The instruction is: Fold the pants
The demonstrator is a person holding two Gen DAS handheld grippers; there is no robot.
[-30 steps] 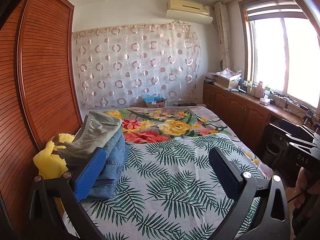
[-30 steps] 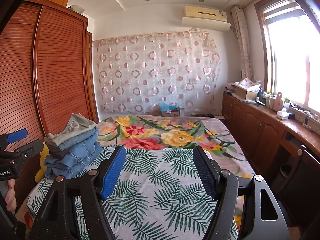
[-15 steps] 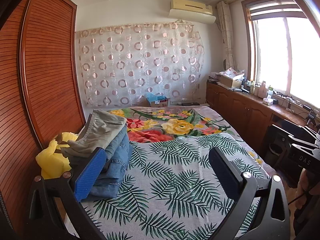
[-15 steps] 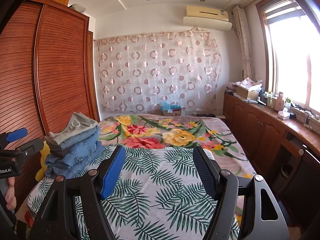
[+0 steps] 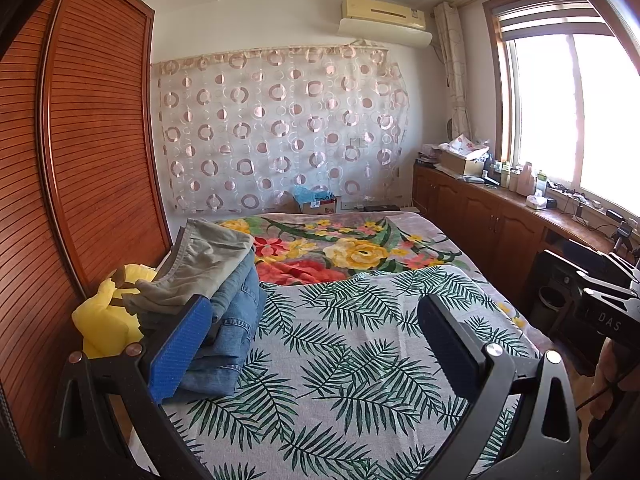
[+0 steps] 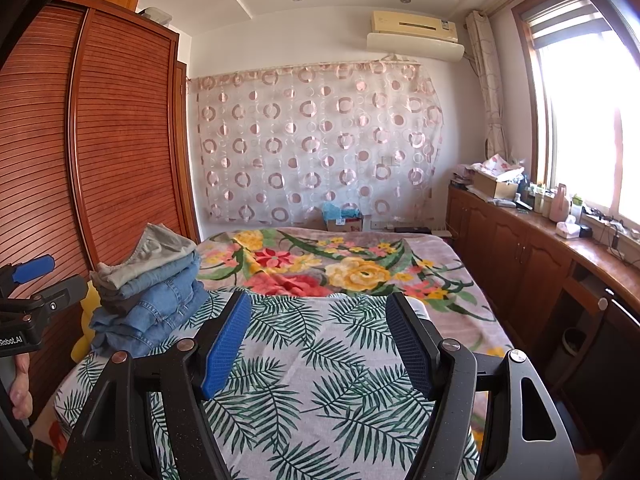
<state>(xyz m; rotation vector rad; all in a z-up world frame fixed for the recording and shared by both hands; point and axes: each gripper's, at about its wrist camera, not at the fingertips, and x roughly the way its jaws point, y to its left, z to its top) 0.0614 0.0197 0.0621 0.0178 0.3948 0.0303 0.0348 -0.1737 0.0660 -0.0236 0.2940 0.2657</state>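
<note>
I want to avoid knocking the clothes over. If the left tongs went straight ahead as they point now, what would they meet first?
Probably the palm-leaf bedspread. The left tongs are open and aimed past the pile of folded pants, which sits beside the left finger. Depth is unclear, so that finger might brush the pile.

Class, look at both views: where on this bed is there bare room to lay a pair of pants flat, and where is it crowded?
Free: the palm-leaf sheet from the stack of folded pants across to the bed's window-side edge, and the flowered blanket beyond it. Crowded: the wardrobe side, where the stack sits with a yellow bundle behind it. Both grippers, left and right, are open.
</note>
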